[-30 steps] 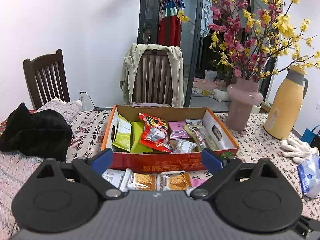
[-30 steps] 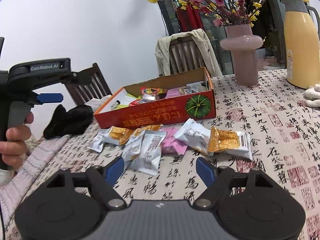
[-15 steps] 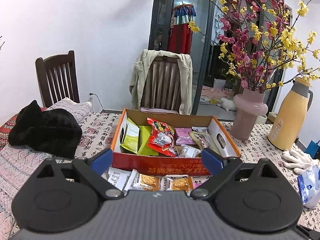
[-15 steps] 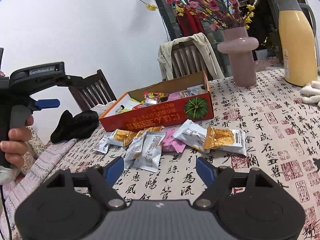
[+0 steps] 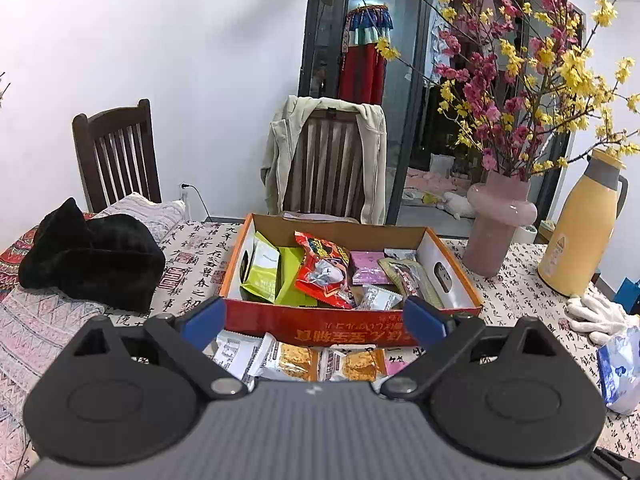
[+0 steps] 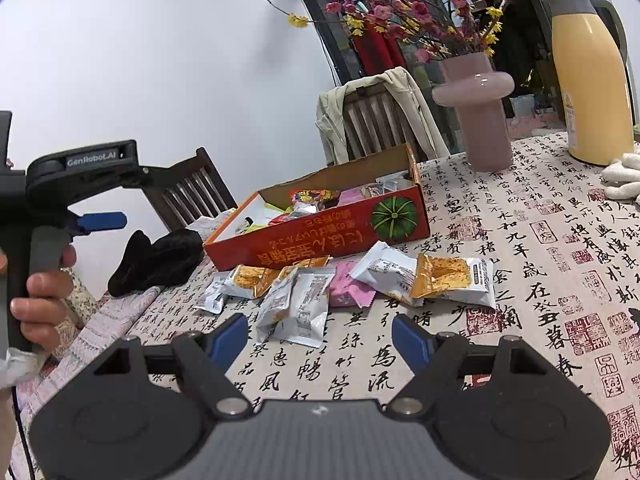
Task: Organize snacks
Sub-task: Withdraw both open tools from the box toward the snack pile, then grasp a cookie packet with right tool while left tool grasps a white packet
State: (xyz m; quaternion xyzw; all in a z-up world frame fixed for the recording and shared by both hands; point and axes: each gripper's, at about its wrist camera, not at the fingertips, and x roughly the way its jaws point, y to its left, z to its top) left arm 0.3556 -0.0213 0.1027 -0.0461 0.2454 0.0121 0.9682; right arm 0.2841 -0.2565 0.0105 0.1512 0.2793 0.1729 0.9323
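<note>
An orange-red cardboard box (image 5: 360, 330) (image 6: 312, 244) stands on the table and holds snack packets, among them a red one (image 5: 324, 276) and green ones (image 5: 268, 272). Several loose packets lie on the cloth in front of it: orange-and-white ones (image 6: 452, 280) (image 5: 296, 362), a white one (image 6: 300, 304) and a pink one (image 6: 348, 288). My left gripper (image 5: 314, 318) hovers open just short of the box, nothing between its blue fingers; a hand holds it at the left of the right wrist view (image 6: 108, 220). My right gripper (image 6: 320, 340) is open and empty, near the white packet.
A pink vase (image 5: 500, 232) (image 6: 476, 120) with flowering branches and a yellow thermos (image 5: 580, 232) (image 6: 588, 72) stand right of the box. White gloves (image 5: 596, 312) and a blue-white bag (image 5: 620, 368) lie at the right. A black cloth (image 5: 92, 256) sits left. Chairs (image 5: 328, 160) stand behind.
Both views have drifted only slightly. Nothing on the table has moved, and both grippers remain open and empty.
</note>
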